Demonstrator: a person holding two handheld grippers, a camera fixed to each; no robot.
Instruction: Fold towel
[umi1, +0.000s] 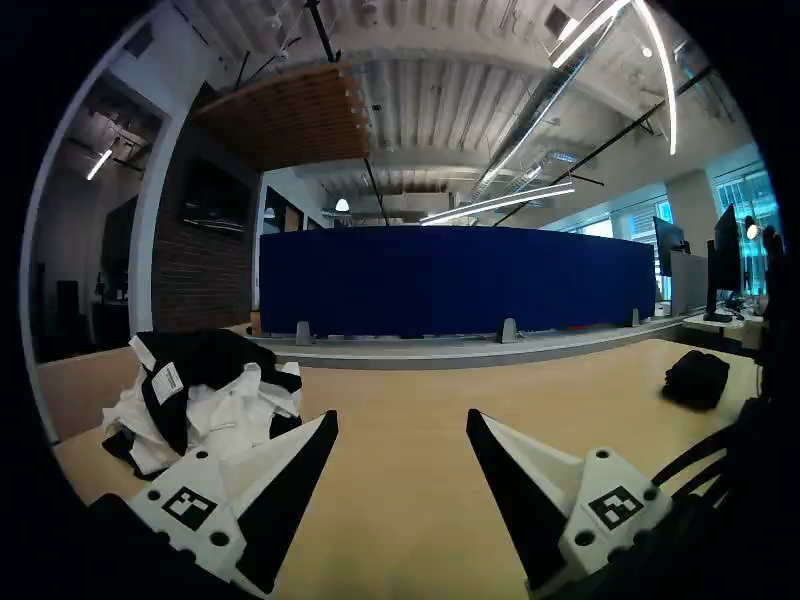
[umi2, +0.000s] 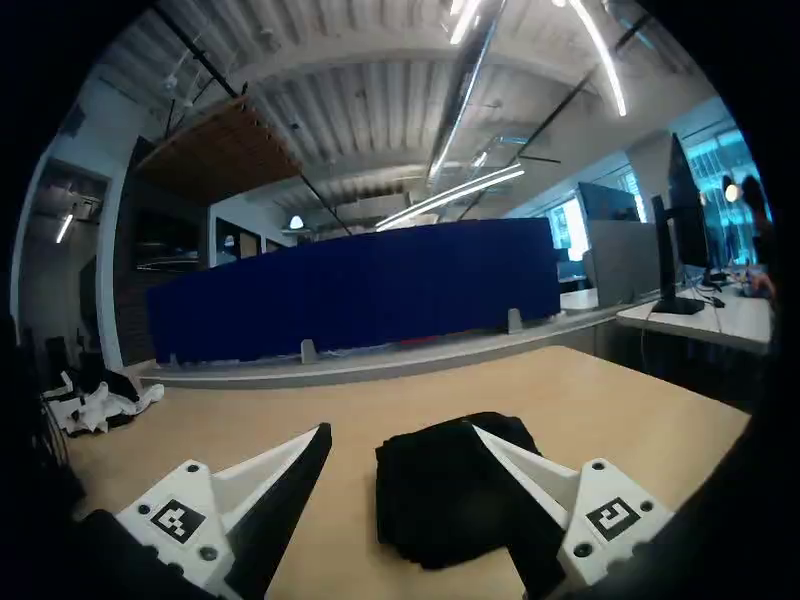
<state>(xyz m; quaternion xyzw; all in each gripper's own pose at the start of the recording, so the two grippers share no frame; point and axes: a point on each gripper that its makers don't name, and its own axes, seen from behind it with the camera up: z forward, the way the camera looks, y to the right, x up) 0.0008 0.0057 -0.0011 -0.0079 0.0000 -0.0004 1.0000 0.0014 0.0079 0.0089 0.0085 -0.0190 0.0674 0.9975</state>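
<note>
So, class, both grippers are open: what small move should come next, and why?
Probably swing the left gripper toward the crumpled black-and-white pile and pinch an edge. The black towel by the right gripper already looks folded, and both grippers hold nothing.

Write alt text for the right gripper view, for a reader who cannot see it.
The open tool points across a wooden table, with a folded black towel lying between its two fingers, nearer the right one. Behind stand a blue partition and, far left, a heap of black and white cloth.
</note>
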